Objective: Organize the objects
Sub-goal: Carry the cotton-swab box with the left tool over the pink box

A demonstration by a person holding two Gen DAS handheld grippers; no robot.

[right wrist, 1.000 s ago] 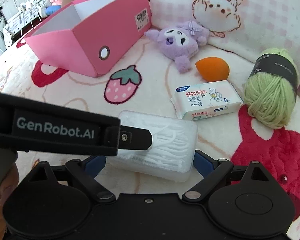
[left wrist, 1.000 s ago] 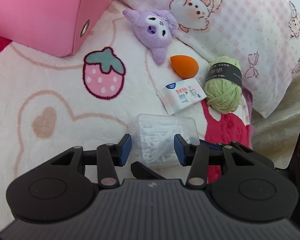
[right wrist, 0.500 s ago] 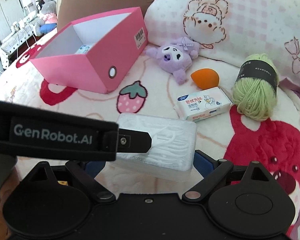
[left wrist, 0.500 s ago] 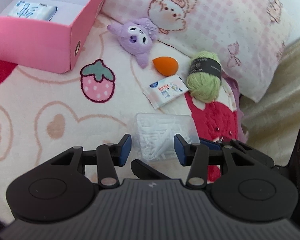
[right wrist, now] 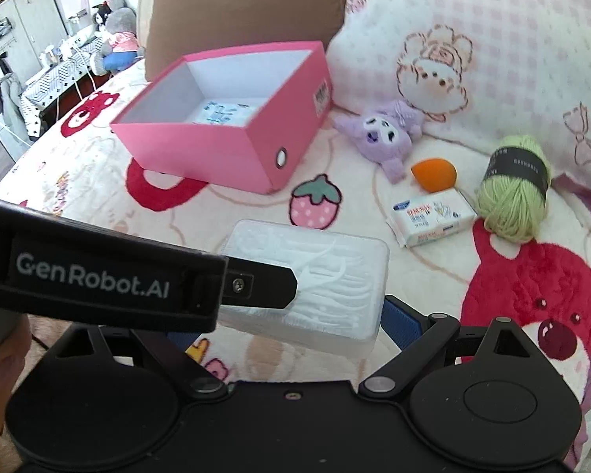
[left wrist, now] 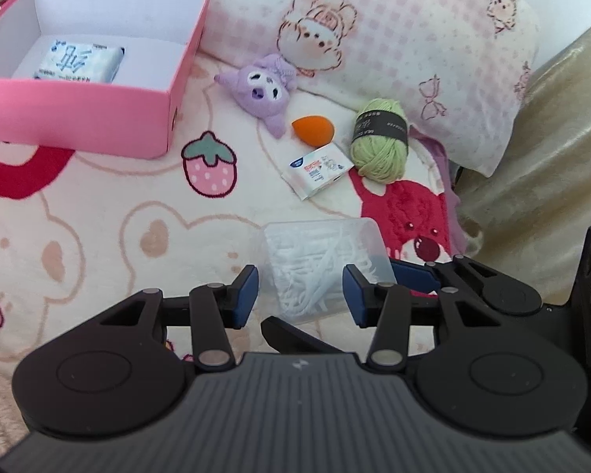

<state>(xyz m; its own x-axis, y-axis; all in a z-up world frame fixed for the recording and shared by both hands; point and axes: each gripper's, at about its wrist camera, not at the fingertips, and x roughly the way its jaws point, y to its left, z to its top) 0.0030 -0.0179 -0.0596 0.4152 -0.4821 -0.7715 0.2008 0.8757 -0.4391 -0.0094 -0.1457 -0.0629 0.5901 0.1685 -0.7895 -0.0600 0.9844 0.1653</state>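
Clamped in the right tongs [right wrist: 279, 315]: clear box of floss picks [right wrist: 307, 276], now lifted off the bed, pink bin [right wrist: 232, 126] newly open to view at 11 o'clock with one packet inside. Probably ready to carry over. Left tongs [left wrist: 300, 289] half open, empty, just beside the box.

1. The bed is viewed from above the left gripper [left wrist: 299, 289], facing the pillow [left wrist: 433, 39].
2. The pink box [right wrist: 232, 134], seen closer from the right wrist, is shared.
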